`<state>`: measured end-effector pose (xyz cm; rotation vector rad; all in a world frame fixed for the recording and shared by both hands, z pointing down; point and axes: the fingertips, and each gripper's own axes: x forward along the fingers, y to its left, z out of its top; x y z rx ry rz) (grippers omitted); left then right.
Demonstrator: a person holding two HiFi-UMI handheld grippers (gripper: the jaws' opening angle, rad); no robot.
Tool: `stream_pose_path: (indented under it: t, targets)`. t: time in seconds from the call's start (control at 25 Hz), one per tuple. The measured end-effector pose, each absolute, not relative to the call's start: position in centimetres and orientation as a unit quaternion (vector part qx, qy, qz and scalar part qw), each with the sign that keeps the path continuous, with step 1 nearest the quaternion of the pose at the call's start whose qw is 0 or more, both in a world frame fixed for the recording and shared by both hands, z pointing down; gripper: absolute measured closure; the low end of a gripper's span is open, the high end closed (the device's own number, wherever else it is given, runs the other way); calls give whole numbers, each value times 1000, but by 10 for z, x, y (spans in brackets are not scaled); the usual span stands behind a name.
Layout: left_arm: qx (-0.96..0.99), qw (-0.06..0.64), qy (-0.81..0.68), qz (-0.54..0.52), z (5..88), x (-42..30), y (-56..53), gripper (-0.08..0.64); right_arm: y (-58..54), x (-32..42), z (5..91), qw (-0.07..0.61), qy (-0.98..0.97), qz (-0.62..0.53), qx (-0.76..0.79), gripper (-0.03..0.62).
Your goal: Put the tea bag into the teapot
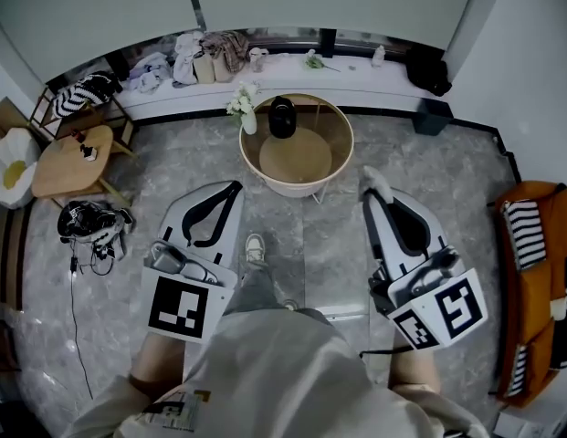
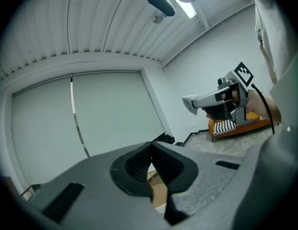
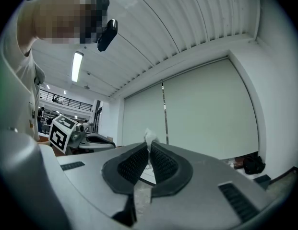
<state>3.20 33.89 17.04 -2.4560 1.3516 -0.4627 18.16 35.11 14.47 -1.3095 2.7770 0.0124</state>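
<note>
Right claw (image 3: 149,150): clamping on the tea bag (image 3: 149,137), which is poking out past its tips.
Tea bag place: hanging in the air well apart from the teapot (image 1: 281,117), to its right and nearer the person.
Left claw (image 2: 149,146): closing on nothing, left of the teapot and nearer the person.
Teapot: sitting at the far side of the round bench (image 1: 341,150), vase (image 1: 249,119) just beside it.

A round, cream-rimmed counter (image 1: 265,179) with a light wooden top stands on the grey marbled stone floor (image 1: 173,158). At the counter's far edge sits a black teapot (image 1: 282,117), with a small white vase (image 1: 248,119) of pale flowers just beside it on the left. A low wooden side table (image 1: 68,161) stands on the floor well to the left.
</note>
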Motion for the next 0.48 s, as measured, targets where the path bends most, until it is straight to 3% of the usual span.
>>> stream_pose_path:
  t: [0.48]
  targets:
    - [-851,175,466,-168,191,52,329,552,337,187,166,46,908,12,-417,575]
